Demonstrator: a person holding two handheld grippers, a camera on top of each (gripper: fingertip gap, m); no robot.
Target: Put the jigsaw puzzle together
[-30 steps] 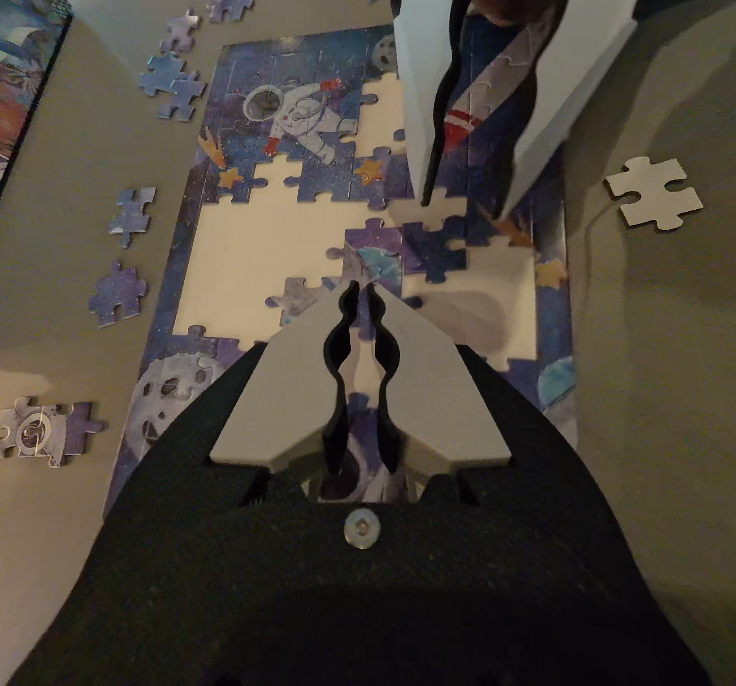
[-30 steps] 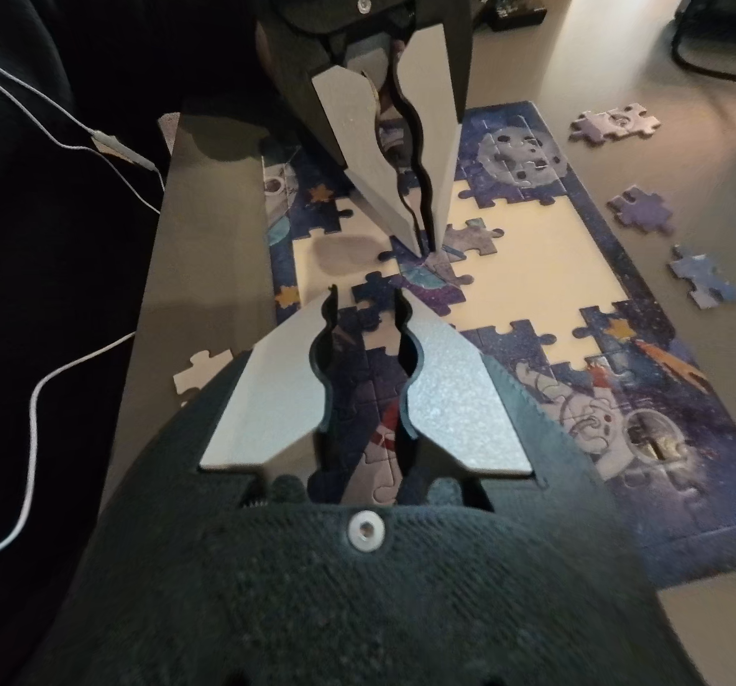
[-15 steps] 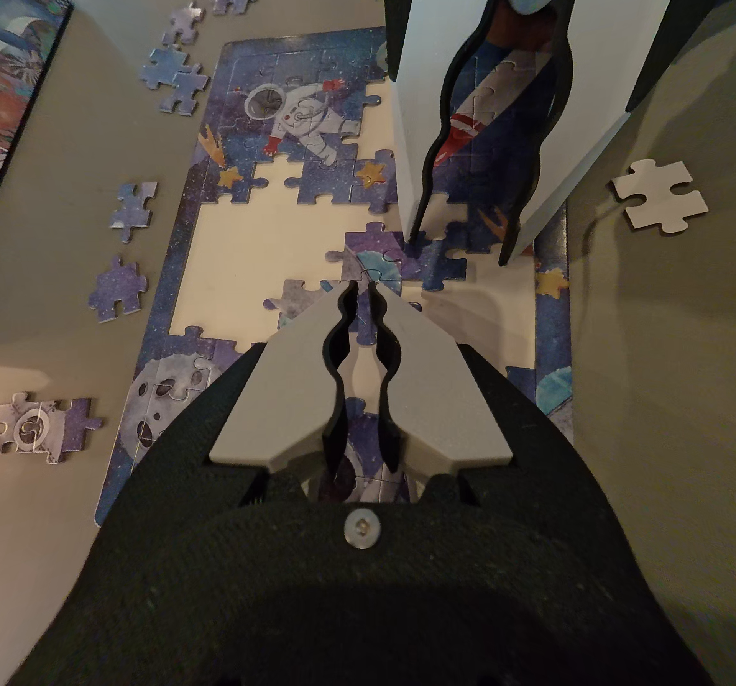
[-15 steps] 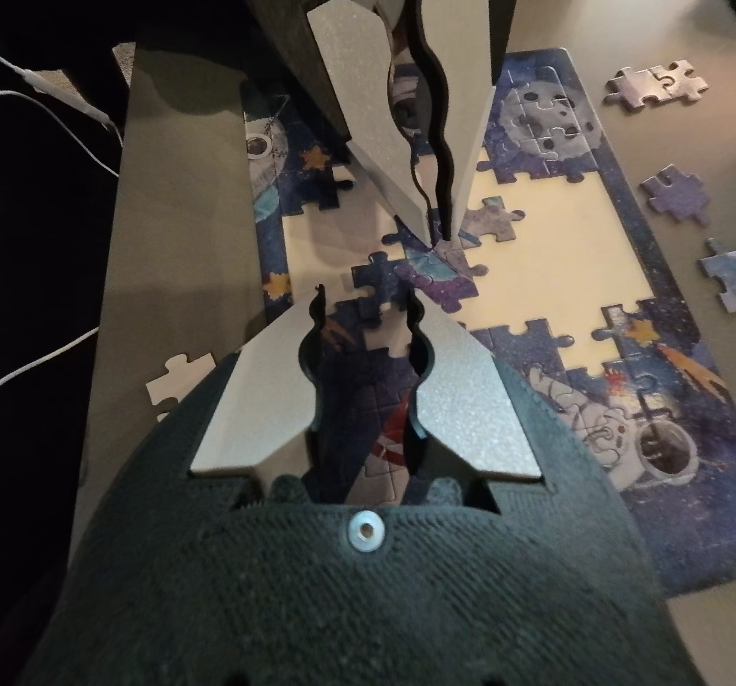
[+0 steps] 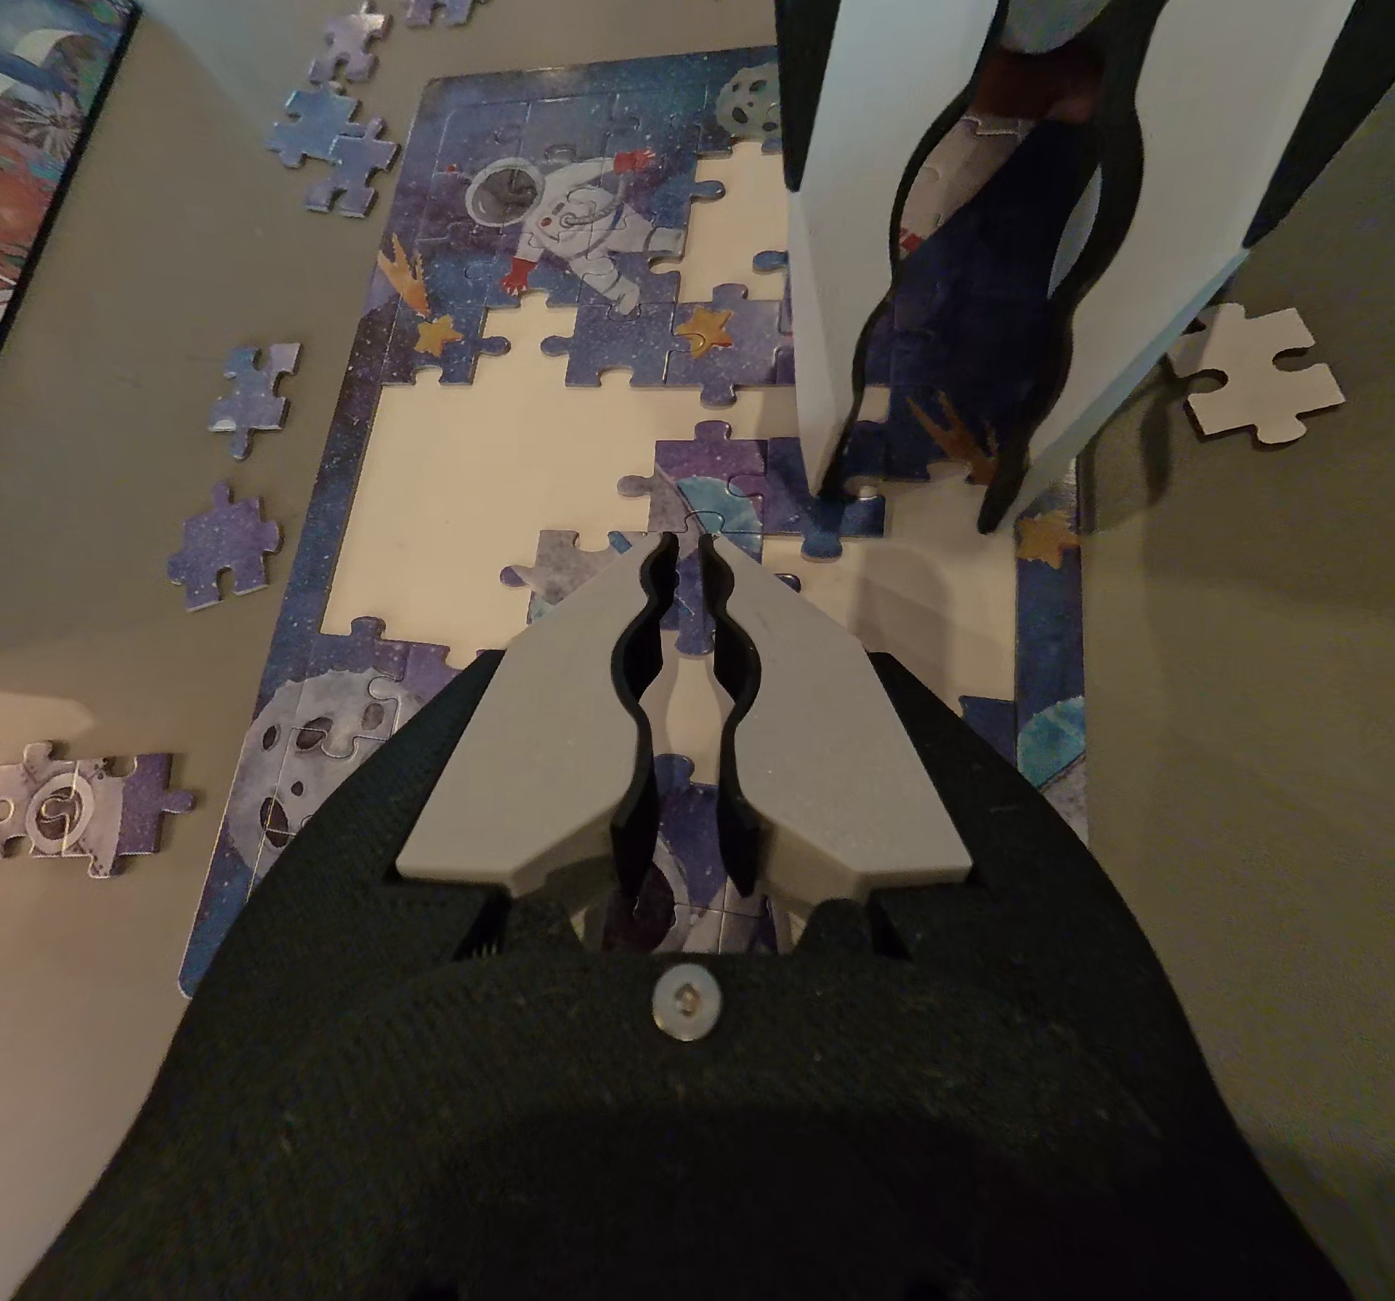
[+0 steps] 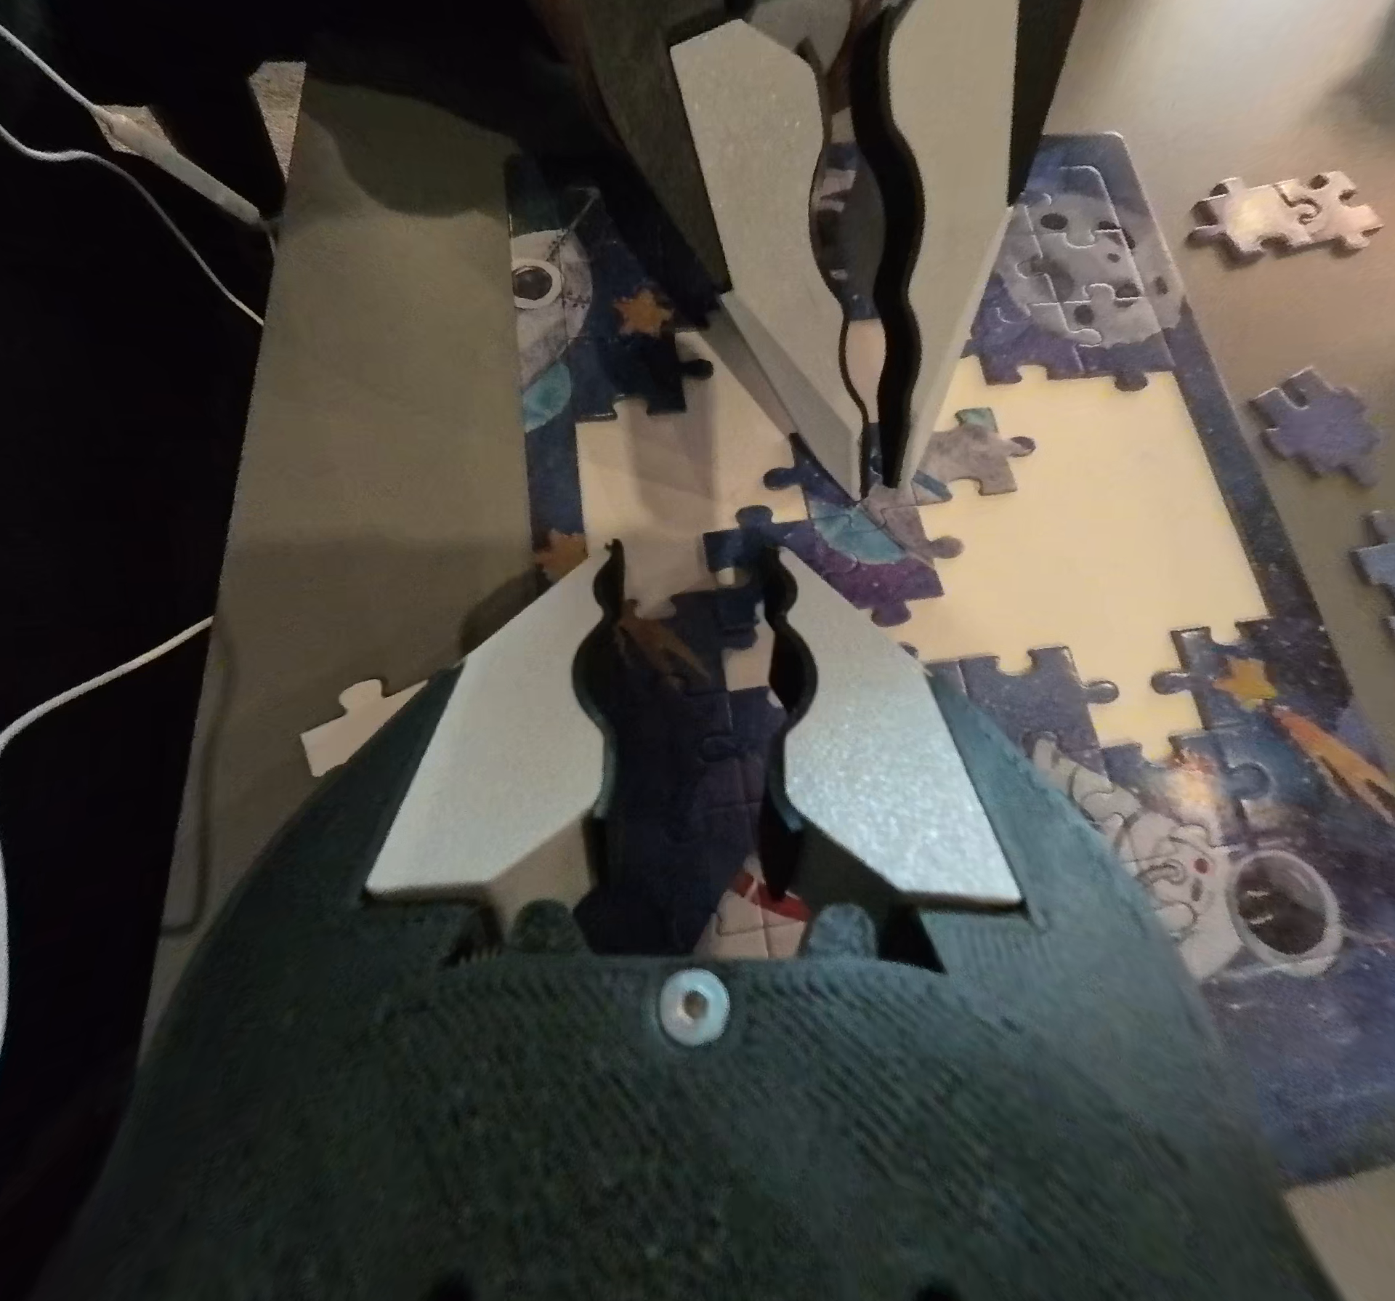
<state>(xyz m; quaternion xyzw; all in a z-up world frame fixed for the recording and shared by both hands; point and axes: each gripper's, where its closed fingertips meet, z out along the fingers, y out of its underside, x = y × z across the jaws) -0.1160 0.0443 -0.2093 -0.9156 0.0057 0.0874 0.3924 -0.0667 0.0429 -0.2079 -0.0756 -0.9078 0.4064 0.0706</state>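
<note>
A space-themed jigsaw puzzle (image 5: pixel 558 223) lies in its frame, with cream backing (image 5: pixel 491 472) bare in the middle. A loose cluster of purple and teal pieces (image 5: pixel 709 487) lies on that backing and also shows in the right wrist view (image 6: pixel 868 547). My left gripper (image 5: pixel 683 543) is shut, with its tips down on the cluster; it also shows in the right wrist view (image 6: pixel 876 487). My right gripper (image 6: pixel 698 562) is open and empty. In the left wrist view, the right gripper (image 5: pixel 909 509) has one tip at the cluster's dark-blue edge piece.
Loose pieces (image 5: pixel 226 547) lie left of the frame, with a joined pair (image 5: pixel 75 812) nearer. A face-down white piece (image 5: pixel 1253 377) lies to the right. A picture box (image 5: pixel 45 132) is at far left. White cables (image 6: pixel 113 155) run beside the table edge. From either gripper's tips it is about 12 cm to the space-themed jigsaw puzzle (image 5: pixel 558 223). Look for it in the right wrist view (image 6: pixel 1184 868) too.
My right gripper has come lower and closer to the cluster, its jaws still open. My left gripper has stayed shut on the cluster.
</note>
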